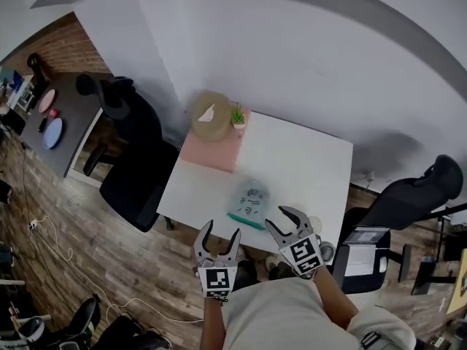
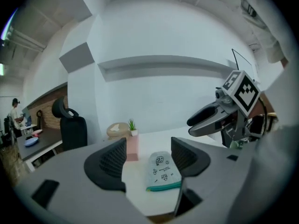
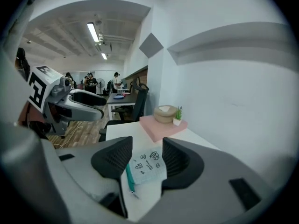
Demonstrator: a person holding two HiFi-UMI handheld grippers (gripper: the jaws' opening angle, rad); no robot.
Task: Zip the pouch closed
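A grey felt pouch (image 1: 250, 201) with small printed drawings and a teal zipper edge lies flat near the front edge of the white table (image 1: 306, 162). My left gripper (image 1: 220, 233) hovers just in front of that edge, left of the pouch, with its jaws open and empty. My right gripper (image 1: 283, 220) hangs over the table's front right, close to the pouch's right side, also open and empty. In the left gripper view the pouch (image 2: 162, 171) lies on the table beyond the gap between the jaws, with the right gripper (image 2: 205, 120) at the right. The right gripper view shows the pouch (image 3: 145, 164) ahead of its jaws, teal edge to the left.
A pink block (image 1: 215, 150) lies at the table's back left, carrying a round tan holder (image 1: 210, 115) and a small potted plant (image 1: 238, 115). A black office chair (image 1: 135, 170) stands left of the table and another (image 1: 408, 195) to the right. Cables run across the wooden floor.
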